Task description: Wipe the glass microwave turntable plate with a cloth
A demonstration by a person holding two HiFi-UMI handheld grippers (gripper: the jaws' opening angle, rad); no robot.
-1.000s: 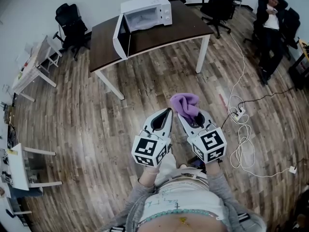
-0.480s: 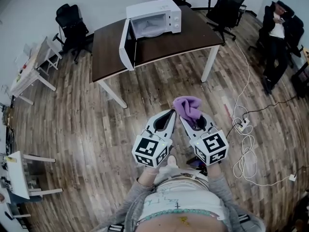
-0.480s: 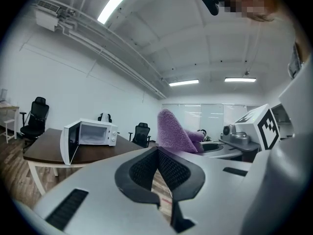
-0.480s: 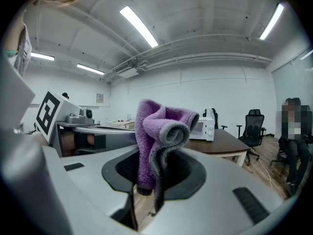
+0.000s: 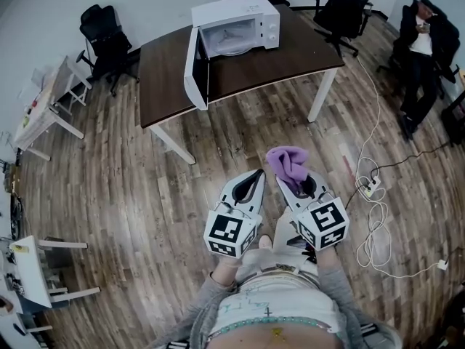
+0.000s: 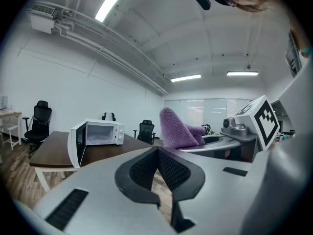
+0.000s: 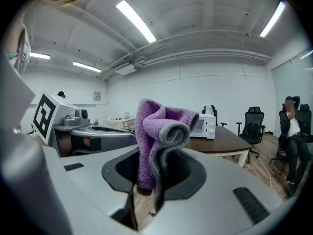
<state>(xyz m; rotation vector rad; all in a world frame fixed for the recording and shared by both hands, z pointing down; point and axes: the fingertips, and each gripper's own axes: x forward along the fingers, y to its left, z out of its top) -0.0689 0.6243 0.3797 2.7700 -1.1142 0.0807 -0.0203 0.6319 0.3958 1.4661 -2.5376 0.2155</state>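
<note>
Nearer now, the open microwave [image 5: 236, 22] sits well ahead of both tongs; I judge I'm mid-approach. Left tongs [image 5: 256, 174] are closed and empty; right tongs [image 5: 290, 179] clamp the purple cloth [image 5: 287, 161]. Next, I should reach inside for the plate.

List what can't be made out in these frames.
Plate: inside the microwave, too small to tell in every view.
Cloth lower end: right gripper view, buried between the right tongs.
Items on the side table: head view, too small.
</note>
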